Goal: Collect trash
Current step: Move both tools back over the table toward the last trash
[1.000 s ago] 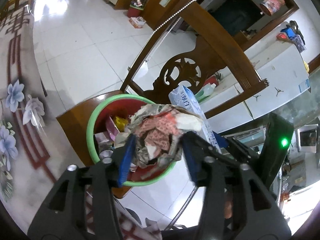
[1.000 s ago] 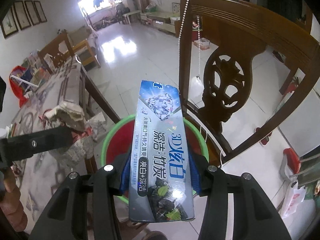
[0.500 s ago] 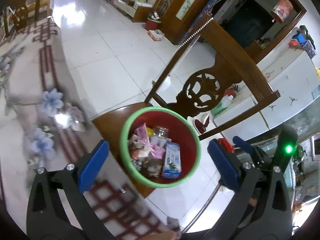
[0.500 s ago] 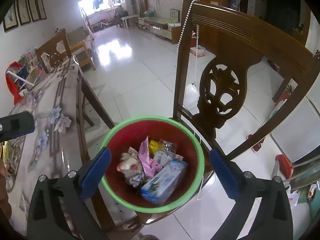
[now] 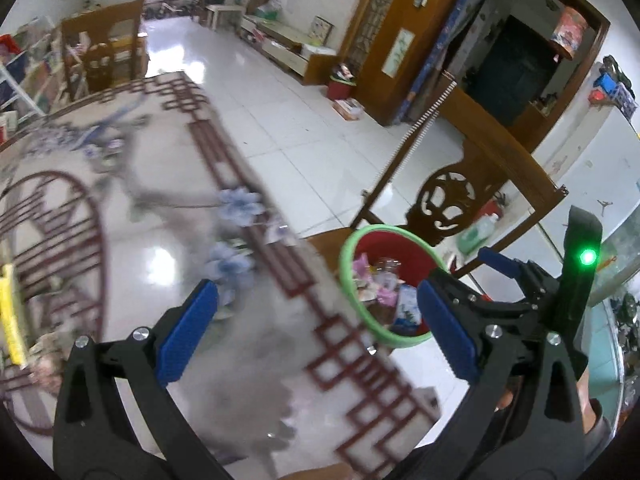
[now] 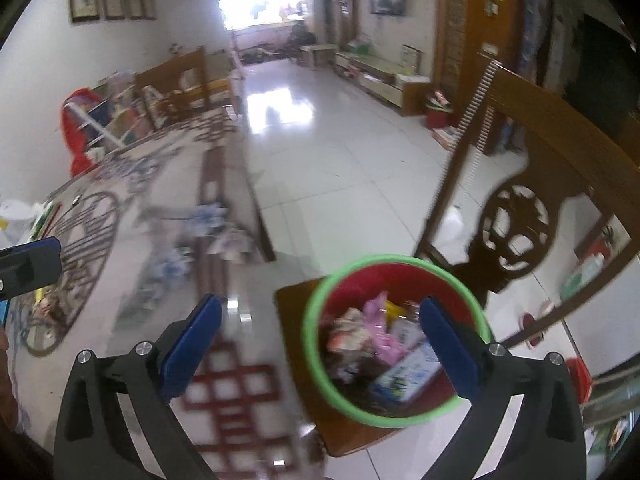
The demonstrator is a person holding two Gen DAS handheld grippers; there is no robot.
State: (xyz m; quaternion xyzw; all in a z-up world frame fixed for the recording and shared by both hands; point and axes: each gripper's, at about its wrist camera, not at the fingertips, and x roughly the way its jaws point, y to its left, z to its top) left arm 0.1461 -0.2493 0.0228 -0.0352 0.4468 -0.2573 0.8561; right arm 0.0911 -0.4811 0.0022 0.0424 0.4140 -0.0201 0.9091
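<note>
Both grippers empty, fingers spread wide. Left gripper (image 5: pixel 316 332) has nothing between its blue pads; it hangs over the counter (image 5: pixel 120 248), which has a glossy patterned top with red lattice border and blue flowers, blurred by motion. Right gripper (image 6: pixel 320 344) is likewise gaping with nothing gripped; its left finger sits over the counter edge (image 6: pixel 224 364), its right finger overlaps the bin in view. The opening figures for both jumped up early in the last second and have held level since, so nothing is held now. Trash bin (image 6: pixel 316 344), red with a green rim, stands on the seat of a carved wooden chair (image 6: pixel 516 236) just beside the counter edge; also seen in the left wrist view (image 5: pixel 348 280), partly behind the right gripper's body. Inside the bin: a blue-white toothpaste box (image 6: pixel 408 372) lying slanted at the near side, a pink wrapper (image 6: pixel 380 332), and crumpled paper (image 6: pixel 348 332) to the left of it, other bits too blurred to name. A string of white beads (image 6: pixel 474 120) hangs off the chair back. On the counter's far left, some yellow item (image 5: pixel 10 312) and small scraps (image 5: pixel 44 356), blurred. White tiled floor (image 6: pixel 340 168) beyond.
</note>
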